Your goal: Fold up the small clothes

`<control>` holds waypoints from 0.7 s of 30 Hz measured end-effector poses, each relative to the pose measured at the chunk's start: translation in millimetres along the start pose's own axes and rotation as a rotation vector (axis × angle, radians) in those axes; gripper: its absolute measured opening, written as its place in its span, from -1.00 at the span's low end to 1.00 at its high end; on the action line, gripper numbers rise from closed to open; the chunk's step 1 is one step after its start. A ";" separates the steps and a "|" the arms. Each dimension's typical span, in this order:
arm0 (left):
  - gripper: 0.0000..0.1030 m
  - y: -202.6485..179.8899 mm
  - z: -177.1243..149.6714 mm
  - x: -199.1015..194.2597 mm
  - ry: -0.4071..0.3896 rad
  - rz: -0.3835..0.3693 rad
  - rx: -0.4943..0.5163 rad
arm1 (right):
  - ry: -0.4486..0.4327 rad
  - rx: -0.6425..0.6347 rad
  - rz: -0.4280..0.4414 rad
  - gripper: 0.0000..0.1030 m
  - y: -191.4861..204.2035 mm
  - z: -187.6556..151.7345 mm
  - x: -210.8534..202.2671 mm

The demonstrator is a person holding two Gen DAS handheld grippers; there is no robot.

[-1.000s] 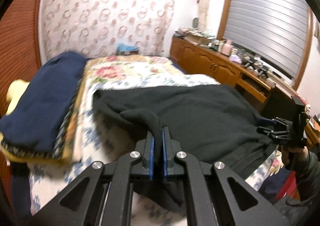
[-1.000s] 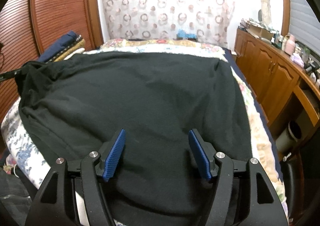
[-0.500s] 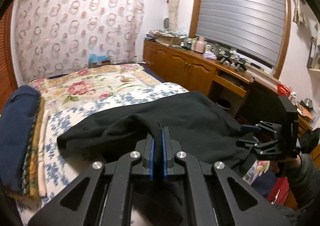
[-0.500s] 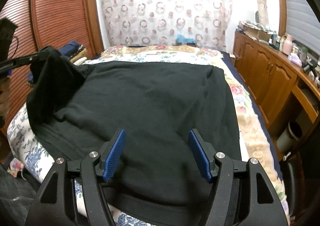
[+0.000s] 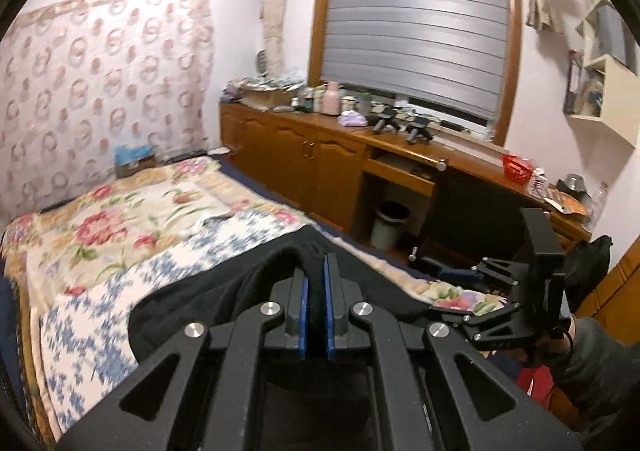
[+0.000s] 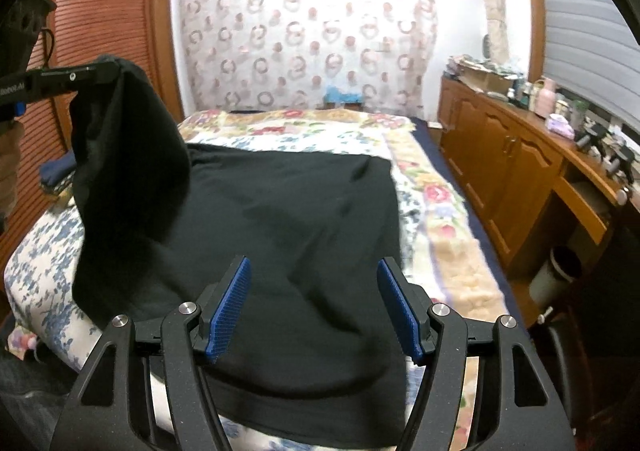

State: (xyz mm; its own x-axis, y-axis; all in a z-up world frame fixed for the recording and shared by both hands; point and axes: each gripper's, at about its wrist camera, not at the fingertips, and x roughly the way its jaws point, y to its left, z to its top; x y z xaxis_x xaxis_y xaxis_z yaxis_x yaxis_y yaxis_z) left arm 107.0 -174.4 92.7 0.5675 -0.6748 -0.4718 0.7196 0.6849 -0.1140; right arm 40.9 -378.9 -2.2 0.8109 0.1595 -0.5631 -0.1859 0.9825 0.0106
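A black garment (image 6: 288, 211) lies spread over the floral bedspread (image 6: 428, 187). My left gripper (image 5: 314, 271) is shut on a bunched edge of the black garment (image 5: 248, 283) and holds that corner lifted. In the right wrist view the left gripper (image 6: 106, 69) shows at the upper left, with the cloth hanging down from it in a steep fold. My right gripper (image 6: 314, 275) stands open over the near edge of the garment, with nothing pressed between its blue pads (image 6: 232, 303). From the left wrist view the right gripper (image 5: 460, 283) appears at the right, held by a sleeved hand (image 5: 580, 355).
A wooden cabinet and desk (image 6: 516, 167) cluttered with bottles run along the right of the bed. A waste bin (image 6: 556, 275) stands under the desk. A slatted wooden wardrobe (image 6: 100, 11) fills the left wall, with folded dark clothes (image 6: 56, 173) stacked below it.
My left gripper has risen and swung right, lifting the garment's left corner off the bed into a hanging fold. The right gripper has drawn back a little and stays open.
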 end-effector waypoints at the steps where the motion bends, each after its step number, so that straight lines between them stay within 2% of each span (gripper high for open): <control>1: -0.93 -3.8 3.2 3.5 0.006 -0.016 -0.001 | -0.004 0.005 -0.007 0.30 -3.4 0.1 -3.0; 3: -0.91 -7.3 5.2 15.1 0.045 -0.053 -0.015 | -0.011 0.016 -0.016 0.30 -9.1 0.0 -6.9; 6: -0.75 -6.9 -2.1 28.8 0.093 -0.048 -0.001 | -0.007 0.027 -0.018 0.30 -13.7 -0.6 -6.1; 7: -0.50 -5.0 -6.6 32.7 0.103 -0.051 0.002 | -0.004 0.026 -0.020 0.30 -14.6 -0.7 -4.6; 9: -0.24 -0.4 -15.8 33.8 0.111 -0.036 0.000 | 0.000 0.024 -0.019 0.30 -14.3 -2.0 -1.3; 11: -0.13 7.2 -23.6 31.8 0.119 -0.018 -0.016 | 0.004 0.022 -0.014 0.30 -11.8 -1.8 2.9; 14: -0.03 19.0 -34.4 26.9 0.123 0.010 -0.042 | 0.010 0.013 -0.003 0.30 -7.3 -0.5 9.2; 21: -0.02 54.7 -67.9 10.4 0.123 0.142 -0.101 | 0.042 -0.038 0.043 0.30 12.6 9.3 35.4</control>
State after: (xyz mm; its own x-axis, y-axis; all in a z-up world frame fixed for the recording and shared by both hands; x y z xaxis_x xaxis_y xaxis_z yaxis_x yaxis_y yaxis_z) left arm 125.1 -125.4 22.1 0.6027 -0.5349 -0.5921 0.5888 0.7990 -0.1224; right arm 72.4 -359.9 -14.3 0.7780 0.1965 -0.5968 -0.2415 0.9704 0.0047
